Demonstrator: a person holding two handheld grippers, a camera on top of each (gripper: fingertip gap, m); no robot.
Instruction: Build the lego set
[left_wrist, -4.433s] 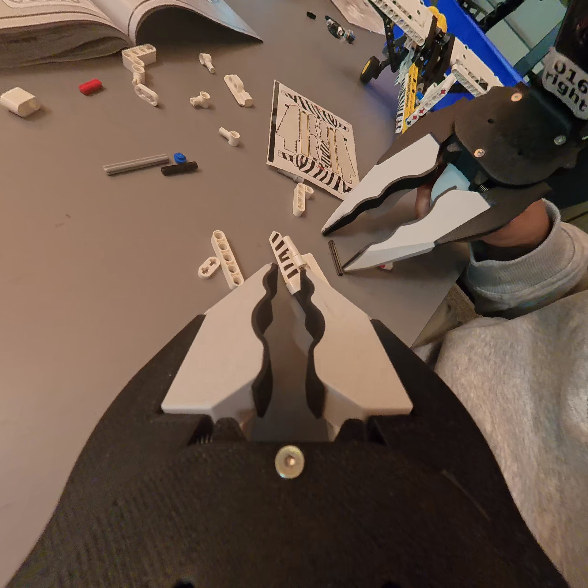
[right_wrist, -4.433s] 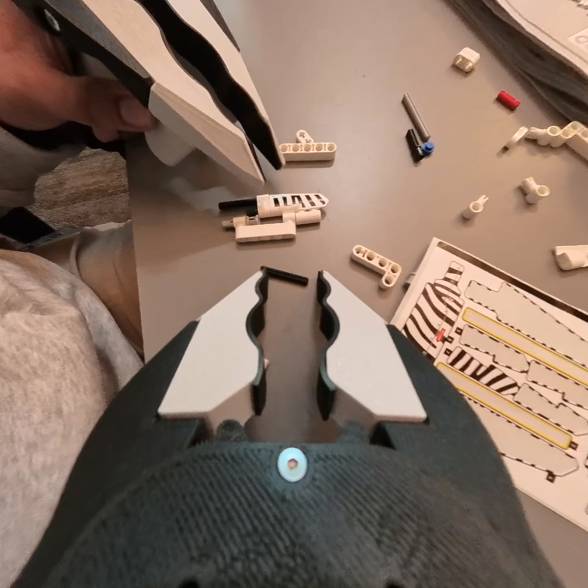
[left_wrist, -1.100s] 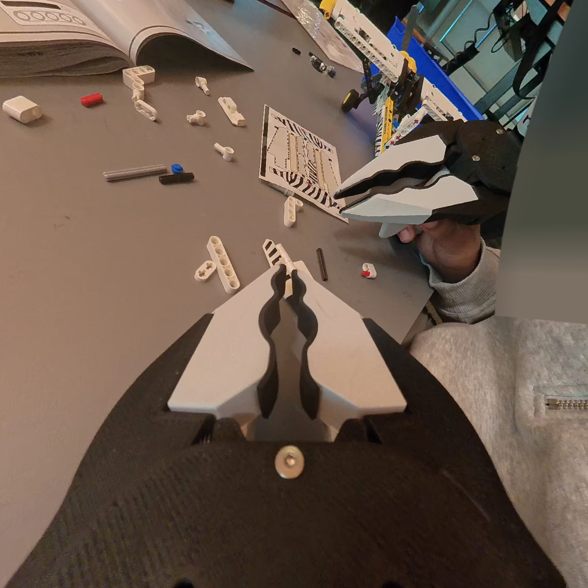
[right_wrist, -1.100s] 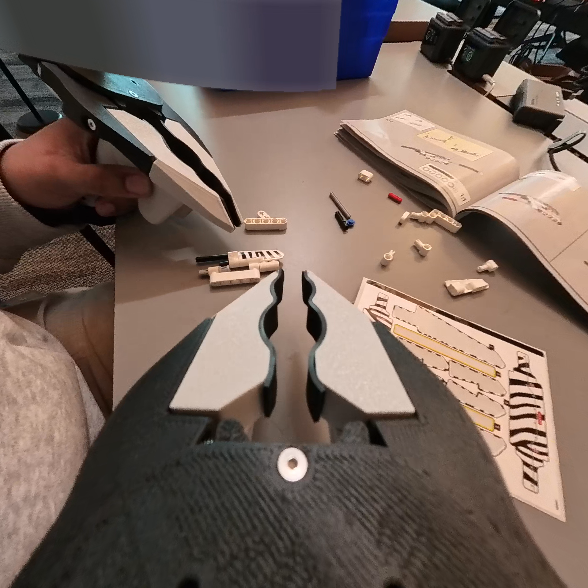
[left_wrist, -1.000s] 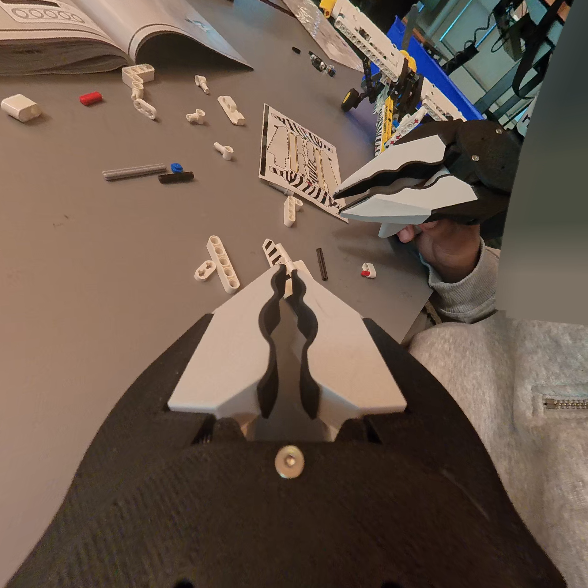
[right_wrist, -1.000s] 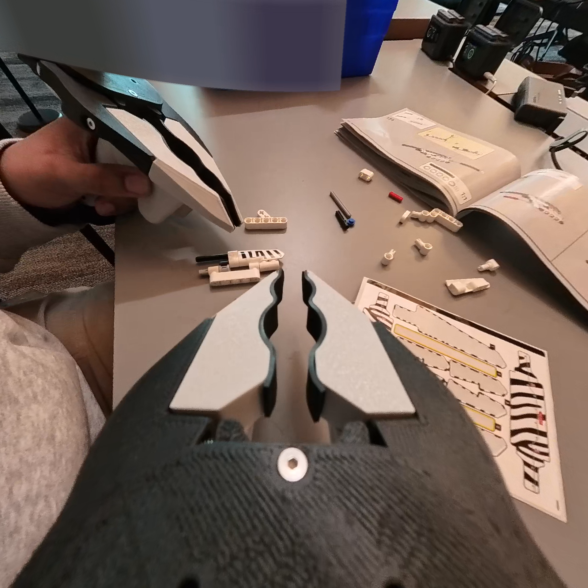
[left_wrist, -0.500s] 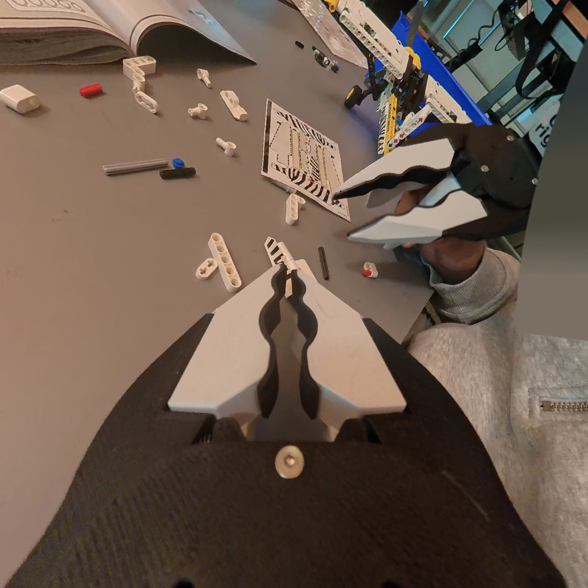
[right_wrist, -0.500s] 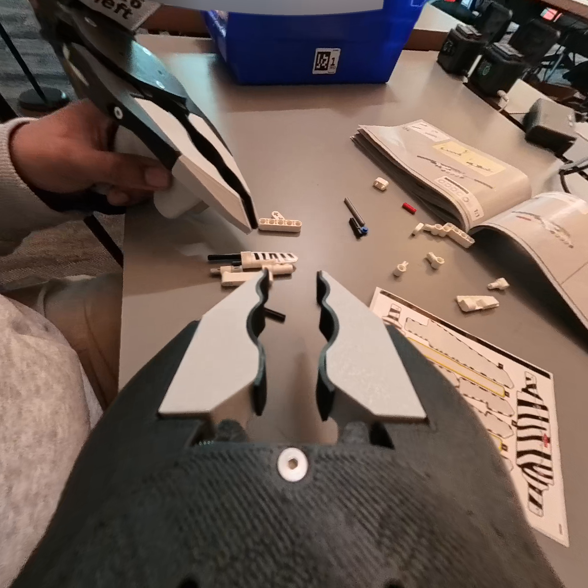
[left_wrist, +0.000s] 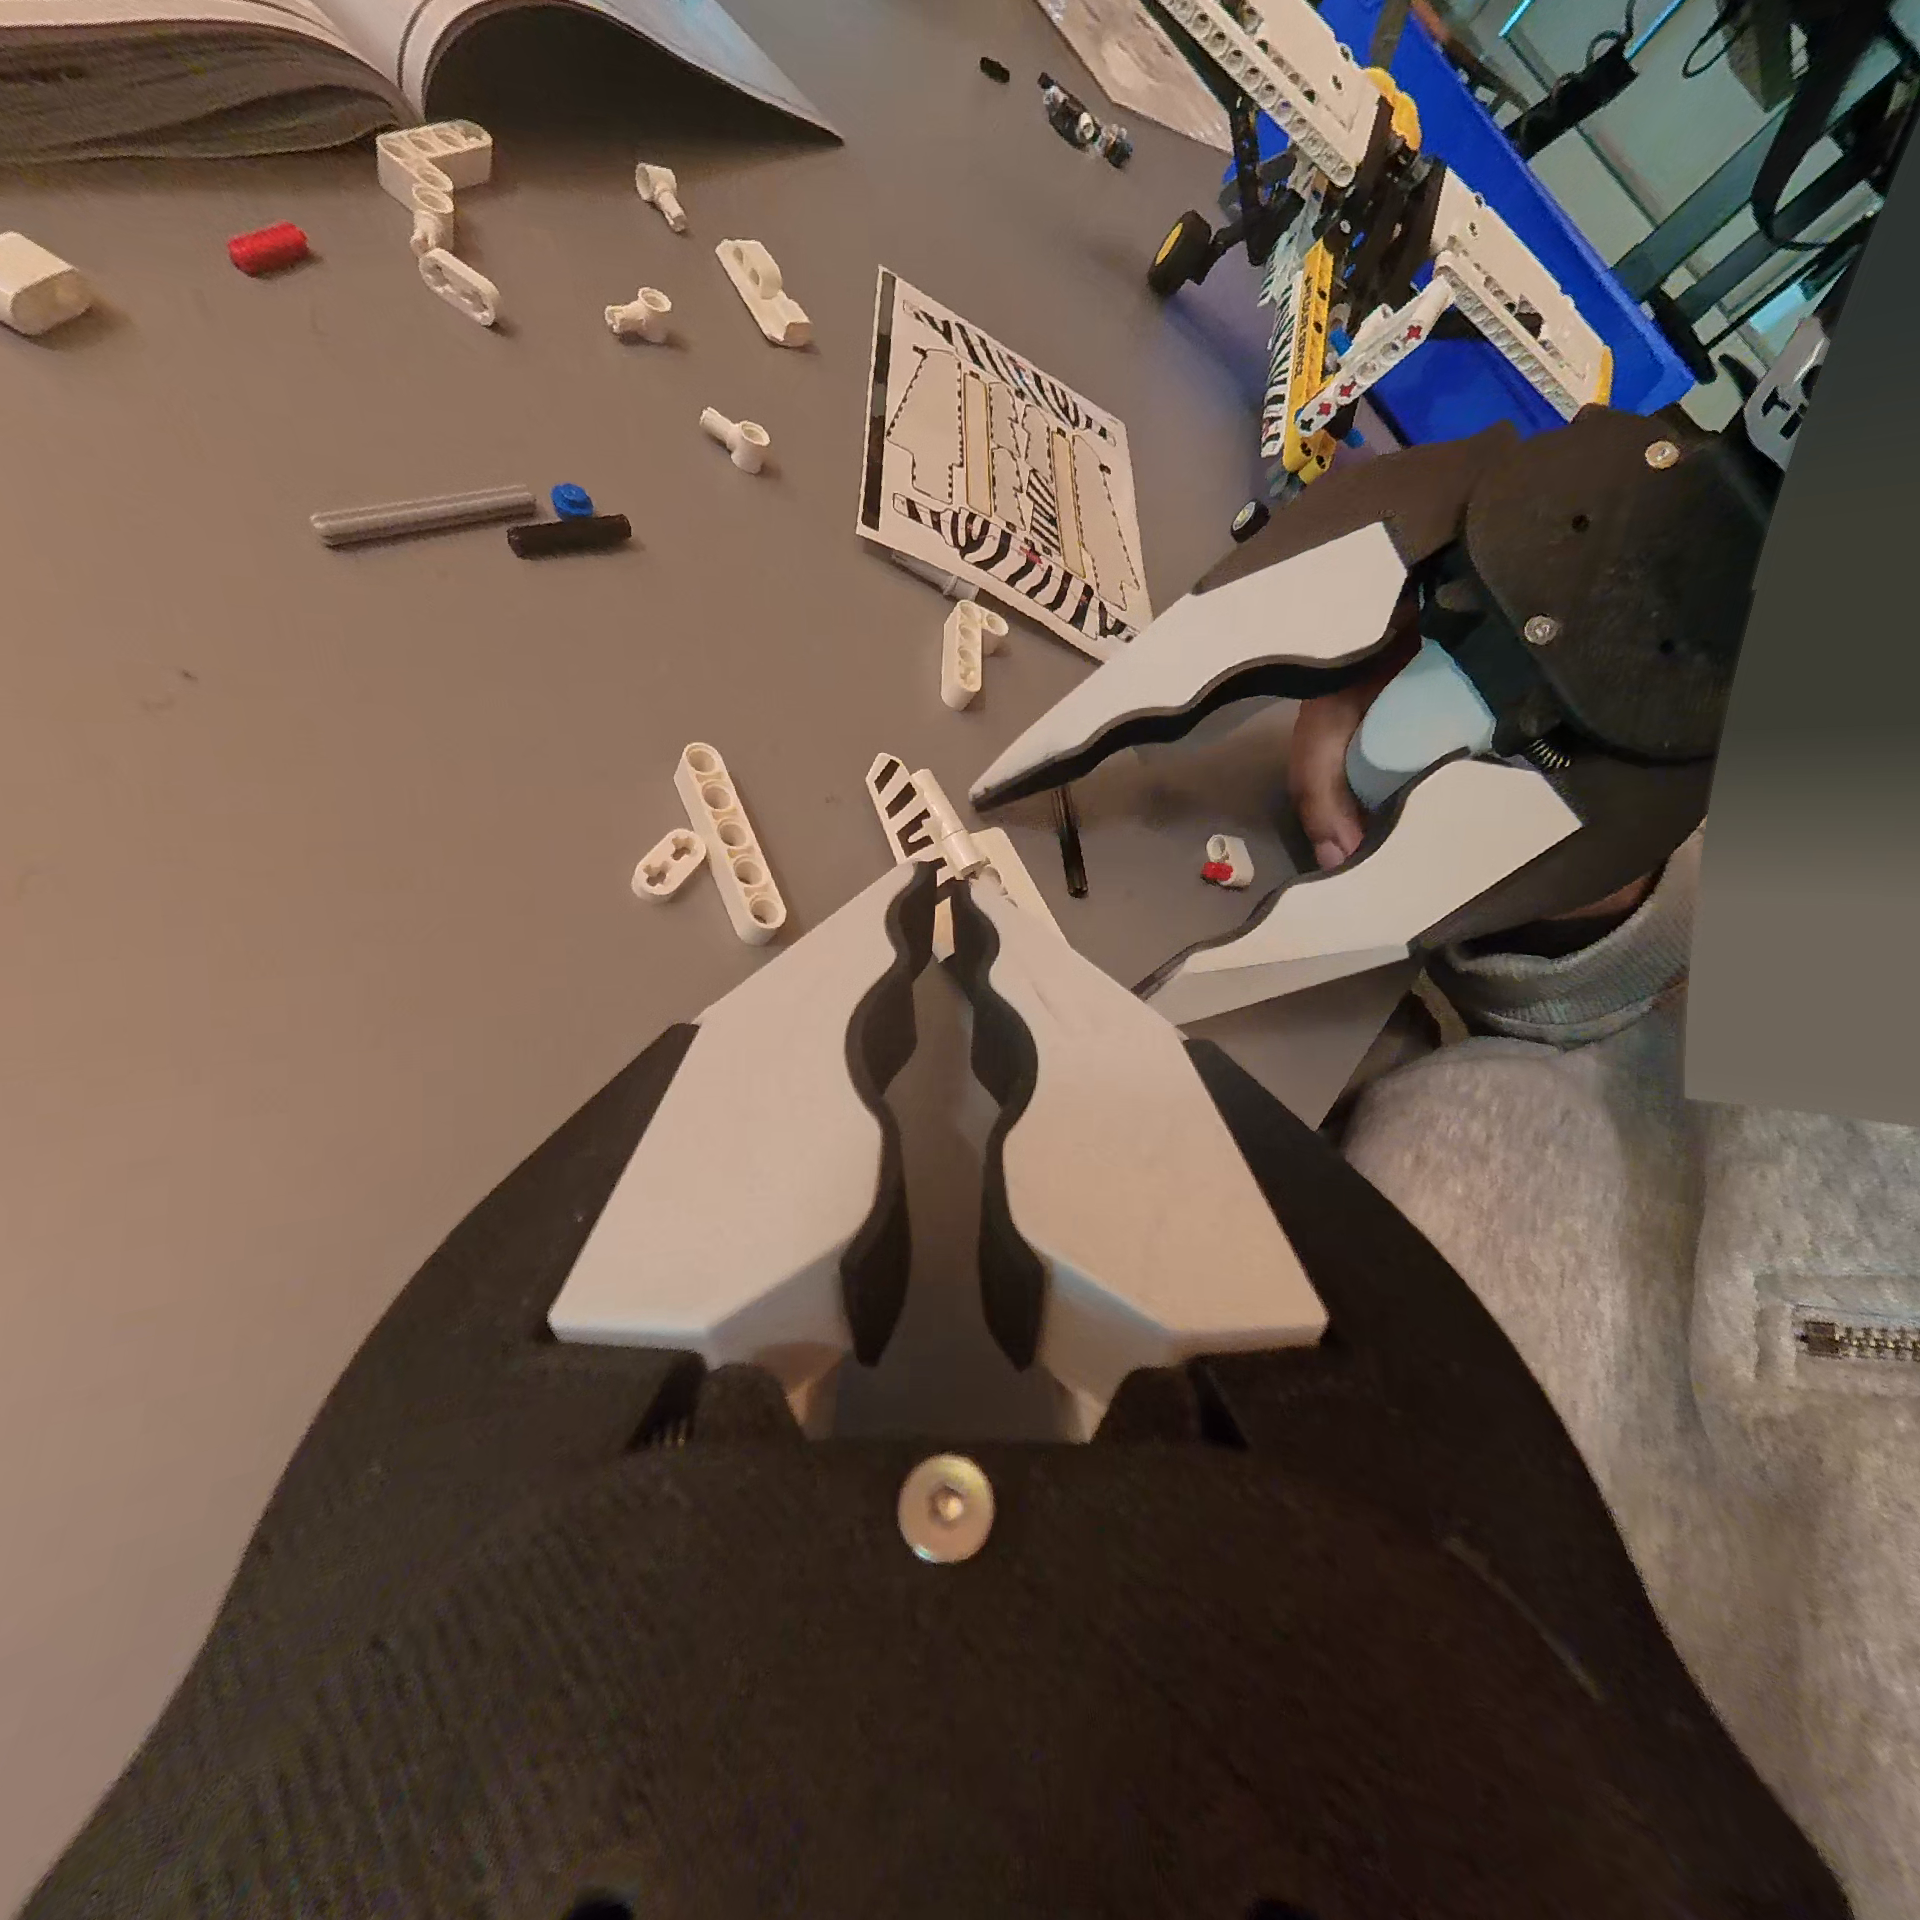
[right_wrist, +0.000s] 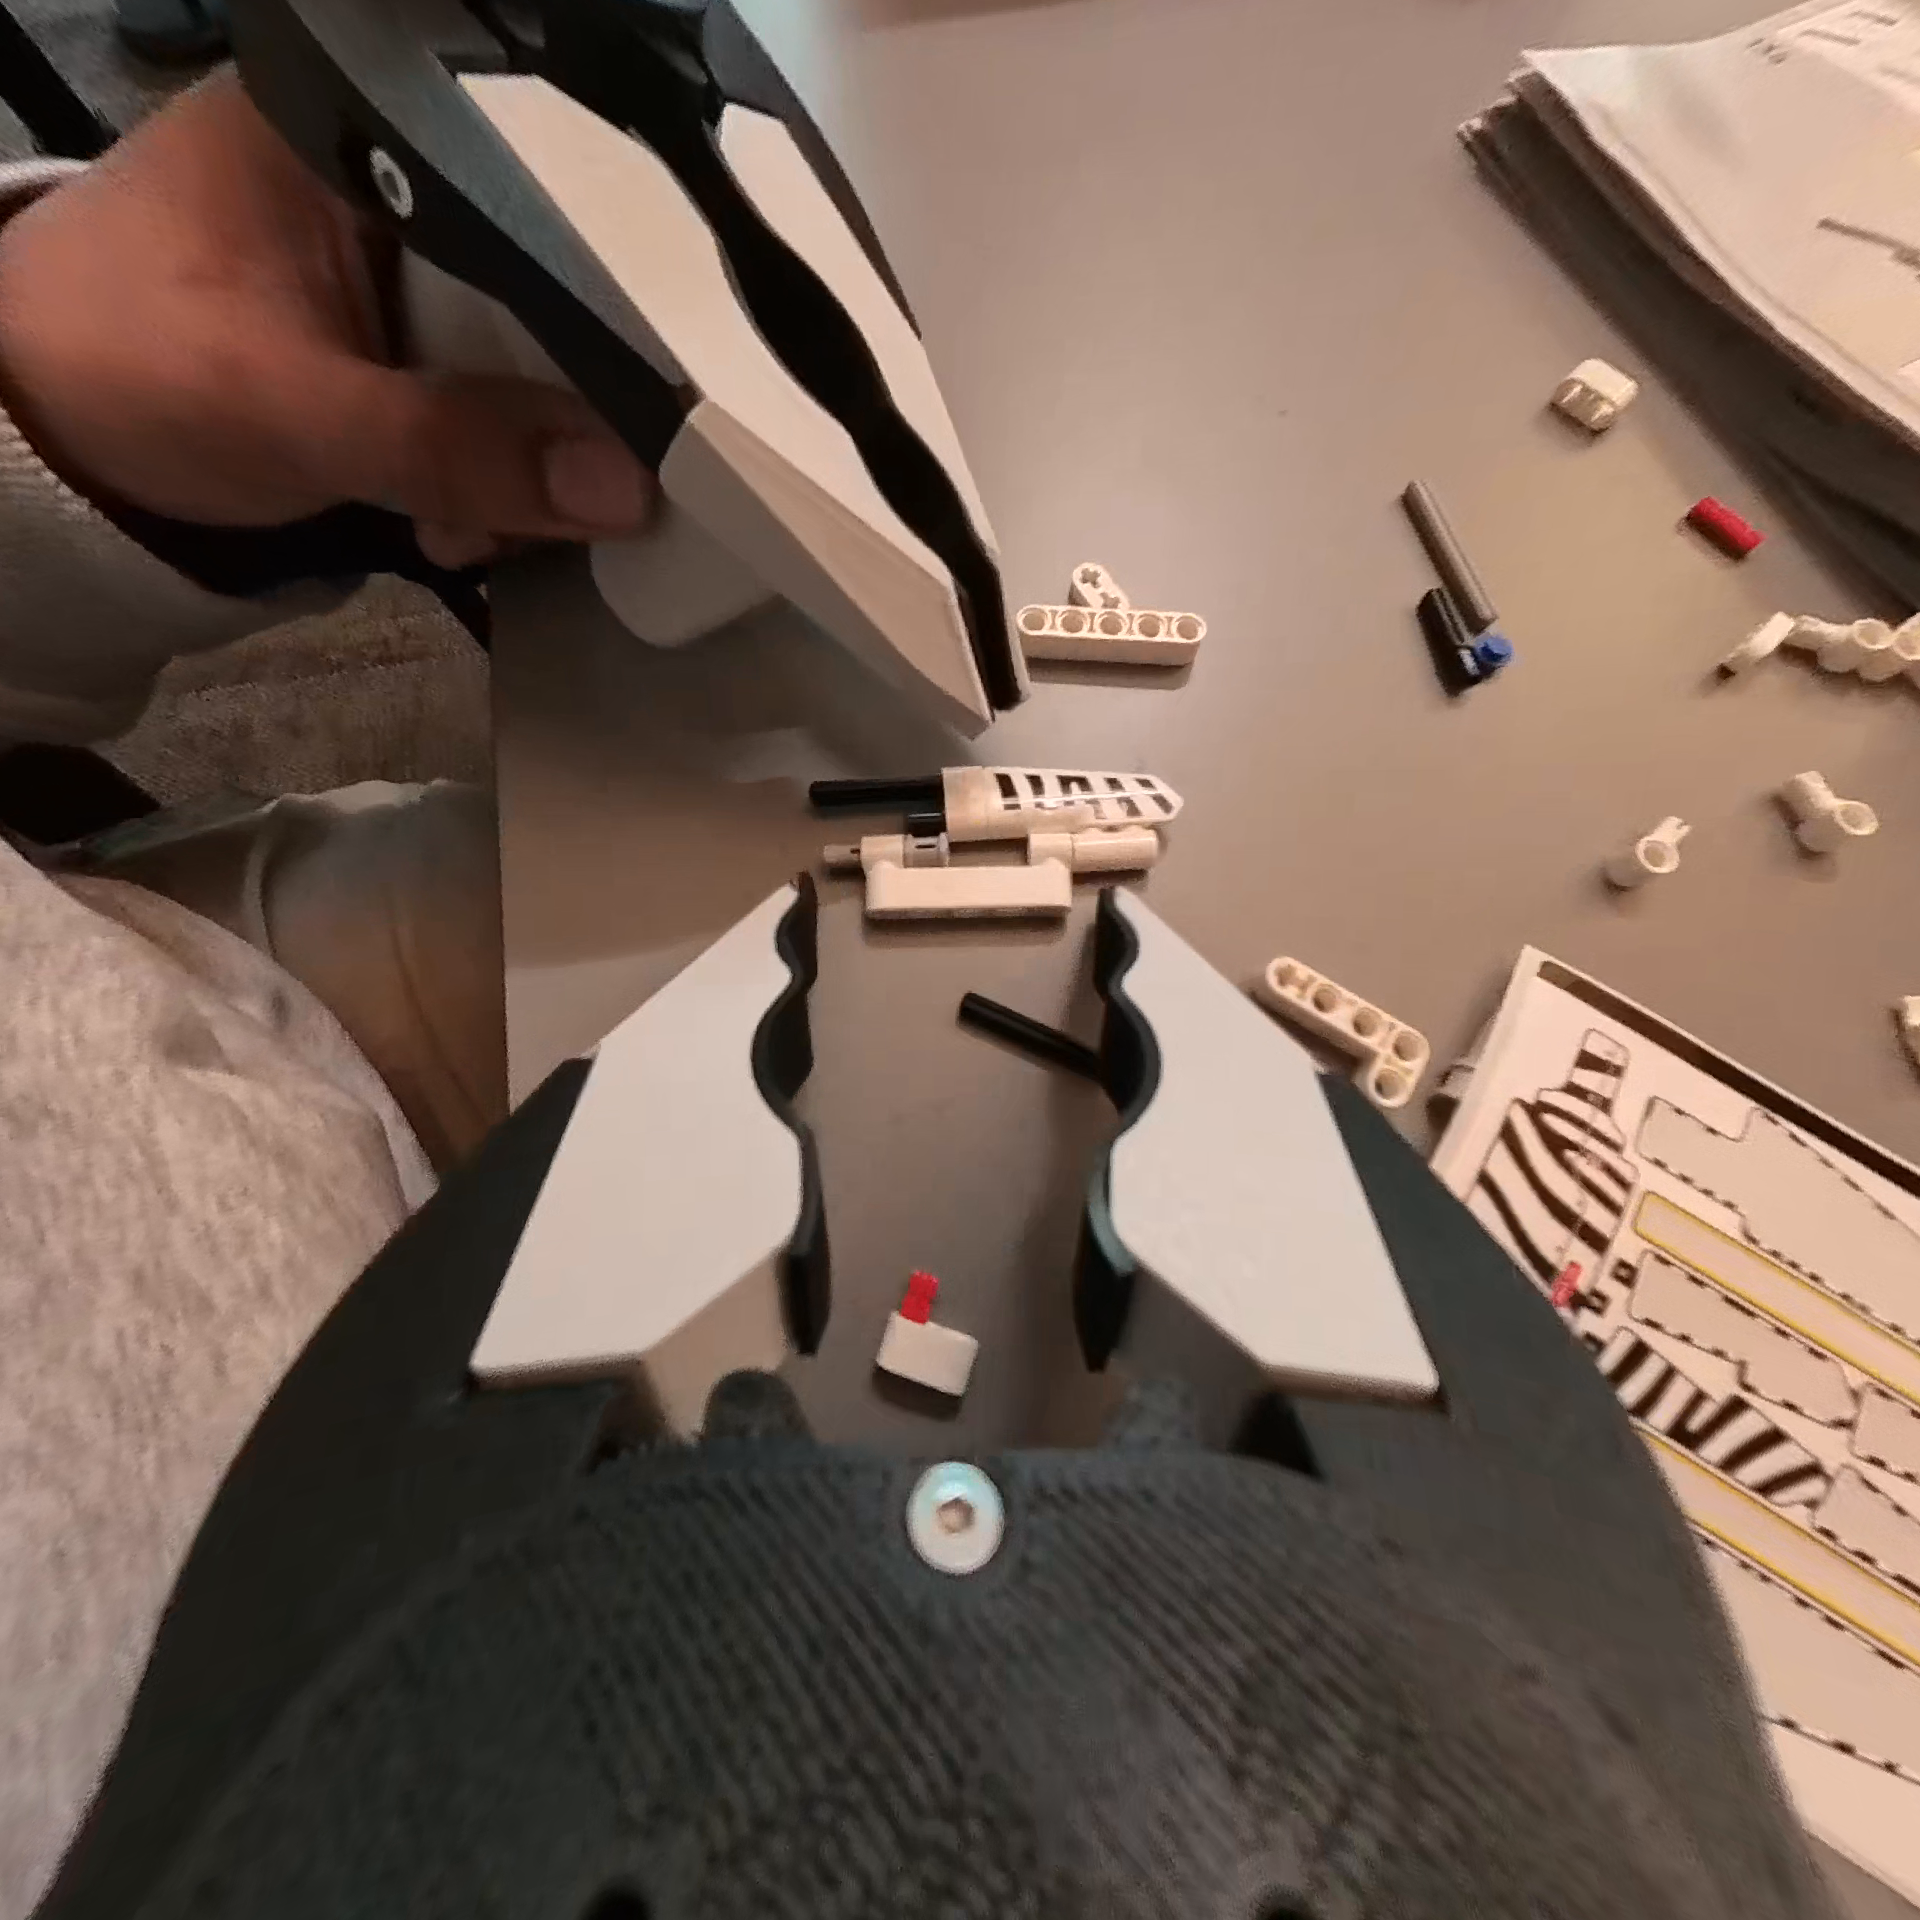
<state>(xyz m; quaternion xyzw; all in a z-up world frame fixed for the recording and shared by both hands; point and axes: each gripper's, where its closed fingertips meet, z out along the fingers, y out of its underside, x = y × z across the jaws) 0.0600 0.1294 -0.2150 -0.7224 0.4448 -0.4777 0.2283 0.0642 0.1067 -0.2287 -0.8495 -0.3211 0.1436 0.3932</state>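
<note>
A small white assembly with a zebra-striped panel (left_wrist: 906, 816) lies near the table's front edge; it also shows in the right wrist view (right_wrist: 997, 831). My left gripper (left_wrist: 943, 883) is shut and empty, its tips hovering just above that assembly (right_wrist: 995, 698). My right gripper (right_wrist: 951, 899) is wide open and low over the table. A loose black pin (right_wrist: 1023, 1034) lies between its fingers, close to the right one. A small white piece with a red pin (right_wrist: 925, 1340) lies farther back between them. The left wrist view shows the right gripper (left_wrist: 1060, 891) astride the black pin (left_wrist: 1070, 847).
A sticker sheet (left_wrist: 997, 488) lies right of the parts. An open instruction book (left_wrist: 312, 62) lies at the far side. White beams (left_wrist: 727, 842), a grey axle (left_wrist: 421, 512) and small connectors are scattered about. A part-built yellow and white model (left_wrist: 1351, 208) stands by a blue bin (left_wrist: 1507, 260). Left and right tips are no more than a few centimetres apart. Between my left fingertips and the grey axle (left_wrist: 421, 512) there is roughly 11 cm. It is also in sight in the right wrist view (right_wrist: 1444, 528).
My right gripper has opened wide and come down from mid-air to the table, around the black pin. My left gripper has stayed shut over the assembly.
</note>
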